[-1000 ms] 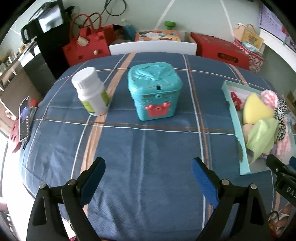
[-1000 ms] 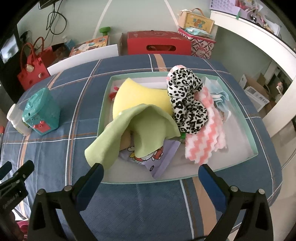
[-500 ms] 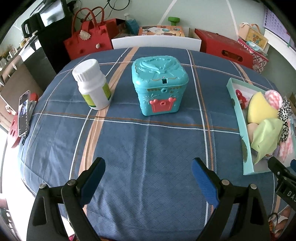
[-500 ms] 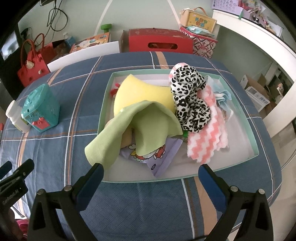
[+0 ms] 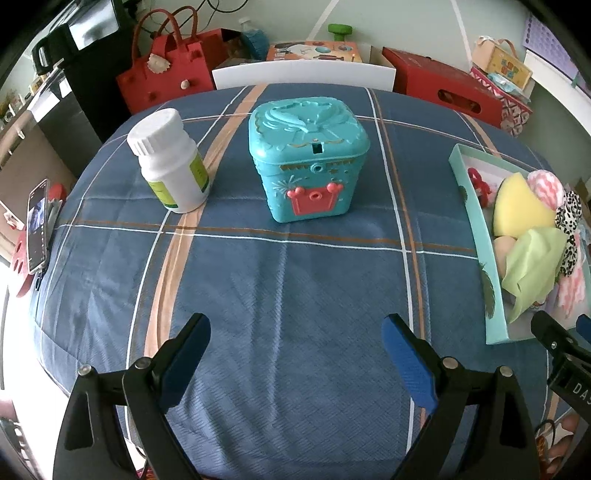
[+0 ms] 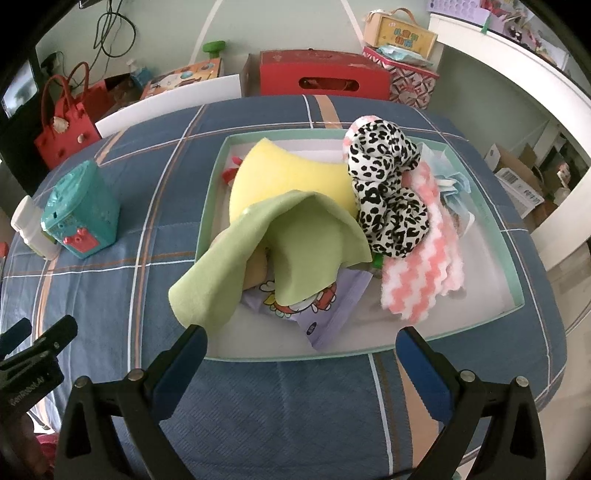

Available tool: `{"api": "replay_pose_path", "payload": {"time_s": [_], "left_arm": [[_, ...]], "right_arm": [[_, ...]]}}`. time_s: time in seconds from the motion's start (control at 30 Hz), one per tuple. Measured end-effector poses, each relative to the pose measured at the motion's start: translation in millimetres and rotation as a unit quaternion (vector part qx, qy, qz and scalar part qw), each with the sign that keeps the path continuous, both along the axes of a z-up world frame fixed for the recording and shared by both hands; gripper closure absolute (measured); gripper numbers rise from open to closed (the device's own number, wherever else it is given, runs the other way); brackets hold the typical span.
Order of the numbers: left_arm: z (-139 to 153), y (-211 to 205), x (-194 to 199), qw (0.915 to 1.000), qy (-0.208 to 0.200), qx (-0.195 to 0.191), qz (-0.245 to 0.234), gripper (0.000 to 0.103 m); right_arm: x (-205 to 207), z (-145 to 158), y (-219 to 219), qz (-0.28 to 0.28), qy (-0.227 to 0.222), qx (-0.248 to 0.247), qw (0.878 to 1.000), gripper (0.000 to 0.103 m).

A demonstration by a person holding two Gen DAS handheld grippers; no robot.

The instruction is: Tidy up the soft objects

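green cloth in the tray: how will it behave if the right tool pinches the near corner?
The green cloth is probably floppy: it drapes in folds over the yellow sponge. One corner overhangs the tray wall, so it offers an easy pinch. Lifted, it would likely trail and may drag the items under it.

a pale green wall stands behind the table, which wears a blue plaid cloth. a red handbag, a red box and a white chair back line its far side.
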State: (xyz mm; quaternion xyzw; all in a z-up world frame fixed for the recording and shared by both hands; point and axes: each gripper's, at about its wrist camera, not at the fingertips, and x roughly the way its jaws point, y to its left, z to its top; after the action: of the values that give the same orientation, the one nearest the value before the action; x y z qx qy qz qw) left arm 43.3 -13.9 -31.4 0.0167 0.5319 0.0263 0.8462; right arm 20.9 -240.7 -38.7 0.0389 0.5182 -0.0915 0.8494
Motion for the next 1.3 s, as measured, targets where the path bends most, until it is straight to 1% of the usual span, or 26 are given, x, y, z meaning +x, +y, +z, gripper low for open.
{"api": "replay_pose_path", "payload": {"time_s": [0.4,0.73,1.3], "left_arm": [[-3.1,-0.4,1.2,0.9999,0.005,-0.007,-0.009,0.009],[-3.8,4.8,1.6,0.9999,0.008,-0.013,0.003,0.009],[-3.2,4.9,1.5,0.9999,0.009,-0.012,0.003,0.009]], "right_arm": [[1.3,-3.6,1.7,0.004,0.004,0.002,1.0,0.0],[1.5,-3.2,1.6,0.004,0.004,0.002,1.0,0.0],[1.6,-4.8,1.9,0.005,0.006,0.0,1.0,0.0]]}}
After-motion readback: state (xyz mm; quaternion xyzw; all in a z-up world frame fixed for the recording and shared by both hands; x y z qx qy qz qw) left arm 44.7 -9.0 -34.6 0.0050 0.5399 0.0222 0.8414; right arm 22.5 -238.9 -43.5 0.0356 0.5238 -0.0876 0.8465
